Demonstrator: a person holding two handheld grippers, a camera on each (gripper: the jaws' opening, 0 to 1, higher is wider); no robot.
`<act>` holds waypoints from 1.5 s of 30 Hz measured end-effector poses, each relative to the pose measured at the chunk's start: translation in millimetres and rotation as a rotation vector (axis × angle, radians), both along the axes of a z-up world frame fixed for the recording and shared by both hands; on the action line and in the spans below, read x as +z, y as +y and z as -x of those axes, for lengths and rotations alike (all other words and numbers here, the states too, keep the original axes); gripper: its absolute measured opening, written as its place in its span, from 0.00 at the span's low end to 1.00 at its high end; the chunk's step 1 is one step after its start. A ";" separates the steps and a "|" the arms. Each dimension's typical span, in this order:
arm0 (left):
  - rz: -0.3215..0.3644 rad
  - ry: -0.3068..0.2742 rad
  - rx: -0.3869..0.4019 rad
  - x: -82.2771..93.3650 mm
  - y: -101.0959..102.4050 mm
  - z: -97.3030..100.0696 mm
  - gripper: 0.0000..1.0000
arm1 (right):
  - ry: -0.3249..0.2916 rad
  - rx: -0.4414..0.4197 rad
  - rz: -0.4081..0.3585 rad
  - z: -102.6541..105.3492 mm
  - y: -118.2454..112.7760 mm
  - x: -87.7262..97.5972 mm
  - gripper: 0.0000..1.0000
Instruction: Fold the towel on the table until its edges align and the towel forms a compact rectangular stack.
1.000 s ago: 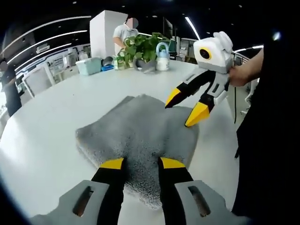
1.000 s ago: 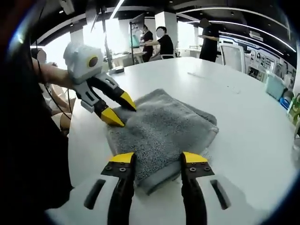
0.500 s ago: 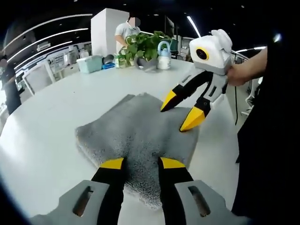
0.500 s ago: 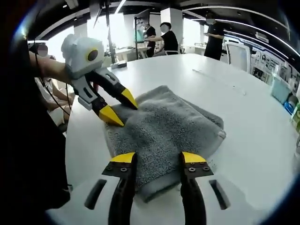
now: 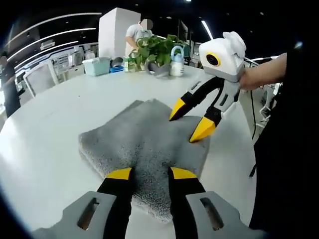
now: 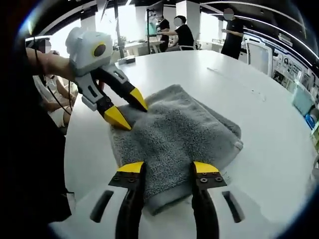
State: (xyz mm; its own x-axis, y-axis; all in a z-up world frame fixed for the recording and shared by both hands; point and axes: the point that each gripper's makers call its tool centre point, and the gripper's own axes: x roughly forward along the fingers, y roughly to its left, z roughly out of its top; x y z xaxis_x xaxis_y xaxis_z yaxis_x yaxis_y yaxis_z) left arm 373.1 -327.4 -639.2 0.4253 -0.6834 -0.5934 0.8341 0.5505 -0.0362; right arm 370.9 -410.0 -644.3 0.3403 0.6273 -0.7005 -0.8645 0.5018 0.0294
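The grey towel [image 5: 144, 149] lies folded in a thick, roughly rectangular stack on the white table [image 5: 50, 129], its layered edge facing the left gripper [image 5: 145, 174]. That gripper hovers just over the near edge, jaws parted and holding nothing. The right gripper [image 5: 183, 121], likewise spread and empty, sits above the opposite side, probably to press or square the edges. A plant [image 5: 152, 50] stands well apart.

Around the folded towel [image 5: 144, 144] the white table [image 5: 55, 114] lies bare on every side, so a gripper could pass there freely, while a plant [image 5: 154, 50], a watering can [image 5: 174, 59] and a green box [image 5: 97, 65] stand well apart at the far edge.
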 end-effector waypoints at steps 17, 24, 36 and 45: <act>0.004 -0.017 -0.009 0.0 0.3 -30.5 0.29 | 0.001 -0.027 -0.013 -29.0 0.4 -0.2 0.35; 0.000 -0.022 -0.012 0.0 0.8 -41.0 0.29 | 0.004 -0.035 -0.021 -40.0 0.7 -0.3 0.35; 0.010 -0.017 -0.006 -0.1 1.6 -60.2 0.29 | -0.014 -0.044 -0.029 -58.5 1.0 0.2 0.35; 0.026 -0.026 0.005 0.3 2.3 -72.1 0.29 | -0.034 -0.056 -0.050 -71.0 1.0 0.3 0.34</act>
